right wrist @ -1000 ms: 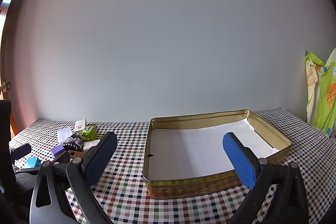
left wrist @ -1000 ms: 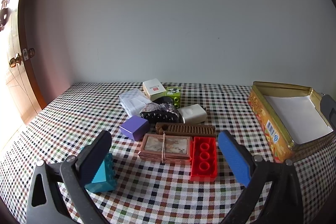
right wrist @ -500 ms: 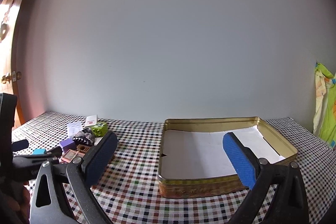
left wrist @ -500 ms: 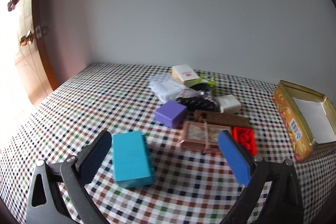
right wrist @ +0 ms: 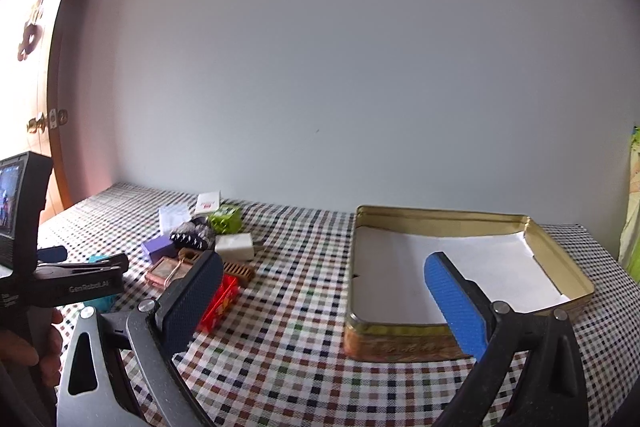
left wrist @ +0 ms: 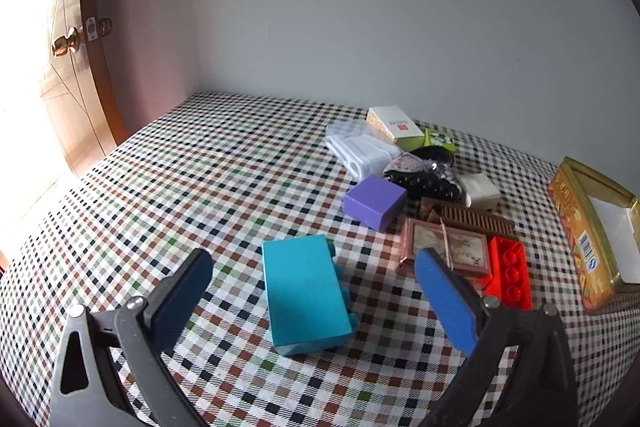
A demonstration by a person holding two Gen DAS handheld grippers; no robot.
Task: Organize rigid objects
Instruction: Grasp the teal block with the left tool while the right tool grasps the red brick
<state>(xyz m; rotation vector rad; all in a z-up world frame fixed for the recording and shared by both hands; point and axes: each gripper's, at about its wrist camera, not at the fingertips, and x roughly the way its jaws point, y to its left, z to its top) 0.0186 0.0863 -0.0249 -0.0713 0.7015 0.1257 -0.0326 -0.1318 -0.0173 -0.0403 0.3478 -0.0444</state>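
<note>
Here, in your left wrist view, the teal plastic building block (left wrist: pixel 306 293) lies flat on the checked tablecloth (left wrist: pixel 192 187), between the two fingers of your left gripper (left wrist: pixel 316 307) and touching neither. The jaws stand wide apart and hold nothing. Beyond the block and to its right sits the cluster of other things: a purple box (left wrist: pixel 374 201) nearest it, then a pink-framed picture tied with string (left wrist: pixel 446 247), a brown wooden comb (left wrist: pixel 468 221), a red plastic building block (left wrist: pixel 508 273), a white rectangular bar (left wrist: pixel 480 189), a black beaded item (left wrist: pixel 424 179), a clear plastic packet (left wrist: pixel 360 149), a white carton with a red mark (left wrist: pixel 394 123) and a green block (left wrist: pixel 438 139). The gold rectangular tin (left wrist: pixel 576 227) stands at the far right, well apart from the teal block.

Now in your right wrist view, your right gripper (right wrist: pixel 324 303) hangs over the cloth with its jaws wide apart and nothing between them. The gold tin (right wrist: pixel 400 341) lies open, lined with white paper, behind the right blue pad (right wrist: pixel 454 301). The dark left pad (right wrist: pixel 192 297) overlaps the red block (right wrist: pixel 222 301). The cluster sits left of the tin, and your left gripper (right wrist: pixel 86 261) reaches in from the far left, over the teal block (right wrist: pixel 100 301).
</note>
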